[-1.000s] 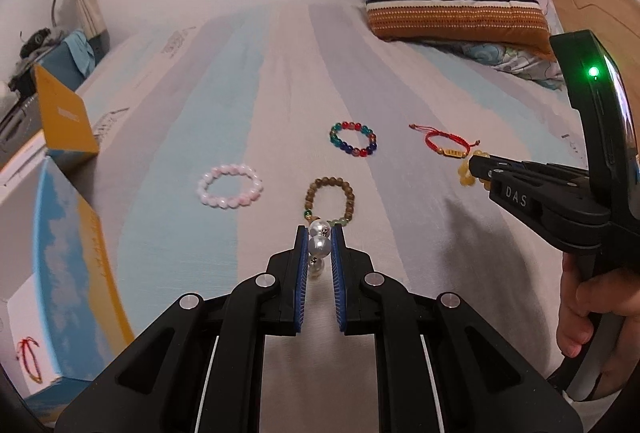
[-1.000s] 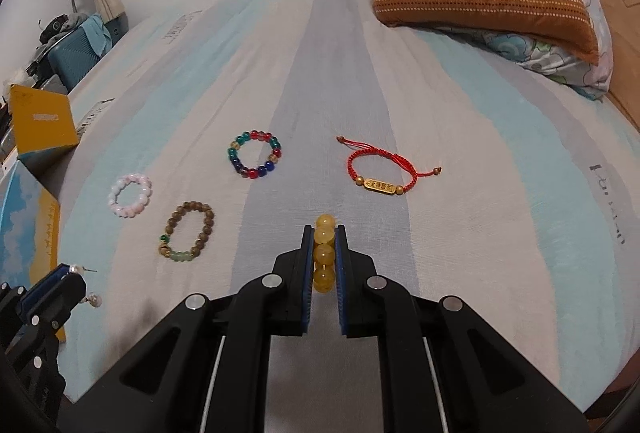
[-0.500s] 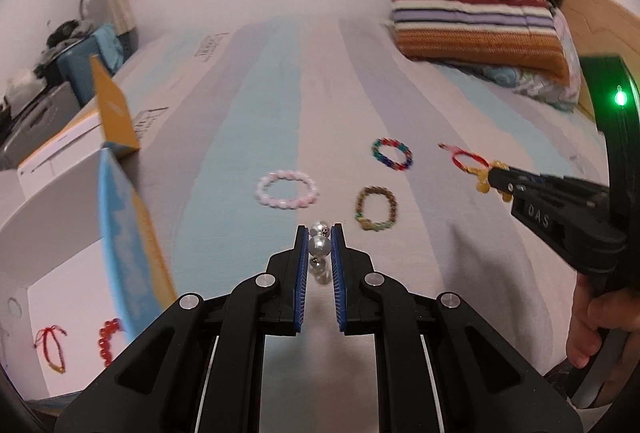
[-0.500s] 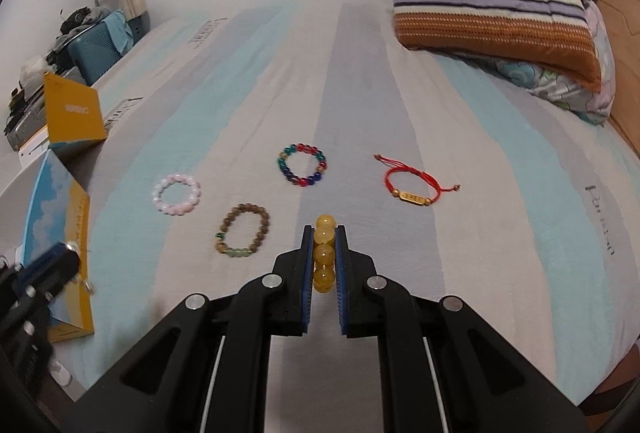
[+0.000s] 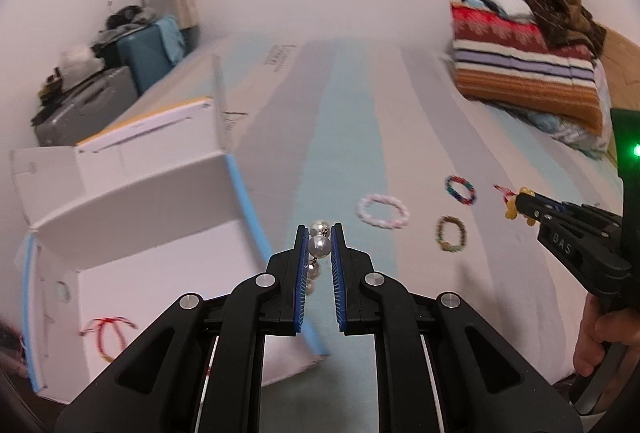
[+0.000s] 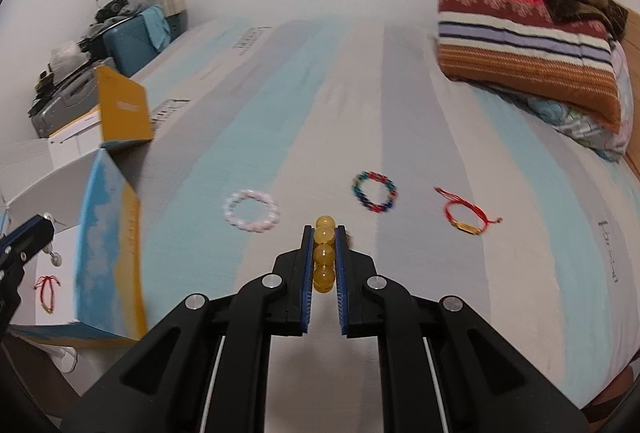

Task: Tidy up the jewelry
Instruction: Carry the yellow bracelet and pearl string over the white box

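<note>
**Both grippers clamped on beads beside the open box**

The left gripper [image 5: 320,233] has its blue-padded fingers closed on a string of white pearl beads [image 5: 319,245], part of which hangs below the pads. It hovers over the bed at the right edge of the open white cardboard box with a blue-and-yellow outside [image 5: 160,265]. The right gripper [image 6: 324,233] is pinched on a strand of round amber-yellow beads [image 6: 324,255], stacked in a column between its pads.

On the striped pale-blue and grey bedsheet [image 6: 440,113] lie a pink bead bracelet [image 6: 252,211], a multicoloured glass-bead bracelet [image 6: 375,191] and a red cord bracelet with a gold plate [image 6: 466,215], all apart from one another. A striped folded blanket [image 6: 520,45] sits at the far right.

Only the left wrist view shows the brown wooden-bead bracelet [image 5: 451,233] whole; in the right wrist view the gripper's finger hides nearly all of it. Both views show a red string bracelet [image 5: 108,333] lying on the box floor.
</note>
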### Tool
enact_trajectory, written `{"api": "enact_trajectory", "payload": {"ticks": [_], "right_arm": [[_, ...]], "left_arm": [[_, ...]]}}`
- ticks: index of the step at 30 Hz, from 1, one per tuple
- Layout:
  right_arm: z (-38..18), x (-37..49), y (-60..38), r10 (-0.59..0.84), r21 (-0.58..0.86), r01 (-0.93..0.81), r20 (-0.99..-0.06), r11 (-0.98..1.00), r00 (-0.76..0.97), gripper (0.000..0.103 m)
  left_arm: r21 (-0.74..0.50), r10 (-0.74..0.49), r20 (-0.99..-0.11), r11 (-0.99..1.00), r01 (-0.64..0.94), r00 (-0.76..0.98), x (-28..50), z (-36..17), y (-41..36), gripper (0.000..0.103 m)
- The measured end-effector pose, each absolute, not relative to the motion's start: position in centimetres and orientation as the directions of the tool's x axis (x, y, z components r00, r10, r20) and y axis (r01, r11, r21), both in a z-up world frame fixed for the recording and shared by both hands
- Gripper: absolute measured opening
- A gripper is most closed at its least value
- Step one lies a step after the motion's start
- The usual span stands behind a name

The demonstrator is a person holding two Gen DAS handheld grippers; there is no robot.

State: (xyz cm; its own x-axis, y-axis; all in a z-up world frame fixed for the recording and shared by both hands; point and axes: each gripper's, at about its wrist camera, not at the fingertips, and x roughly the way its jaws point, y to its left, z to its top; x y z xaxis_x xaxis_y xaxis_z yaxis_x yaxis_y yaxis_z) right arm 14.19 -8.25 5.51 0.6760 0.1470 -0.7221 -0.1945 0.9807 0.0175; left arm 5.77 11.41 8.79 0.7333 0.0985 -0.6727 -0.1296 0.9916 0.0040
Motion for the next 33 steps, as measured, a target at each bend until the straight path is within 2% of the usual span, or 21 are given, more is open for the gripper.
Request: {"api": "enact_trajectory", "payload": {"ticks": [17,24,33], "right_arm": [[9.1,9.2,6.8,0.308,0.01,-0.413,-0.683,0.911,0.662,0.009],[8.0,6.9,13.3,0.368,-0.001,-0.516,-0.699,0.857,0.613,0.009],[4.3,6.9,17.8,0.361,0.002,-0.552,-0.759,0.834,0.542,0.009]], "left_arm": [[0.001,0.254,-0.678,0.939,-0.344,0.69,-1.8,9.7,25.7,0.011],[0.002,0.284,-0.714,0.915,-0.404,0.64,-3.6,7.7,29.9,0.011],[0.008,0.282,-0.765,0.903,-0.43,0.579,-3.2,4.4,32.5,0.011]]}}
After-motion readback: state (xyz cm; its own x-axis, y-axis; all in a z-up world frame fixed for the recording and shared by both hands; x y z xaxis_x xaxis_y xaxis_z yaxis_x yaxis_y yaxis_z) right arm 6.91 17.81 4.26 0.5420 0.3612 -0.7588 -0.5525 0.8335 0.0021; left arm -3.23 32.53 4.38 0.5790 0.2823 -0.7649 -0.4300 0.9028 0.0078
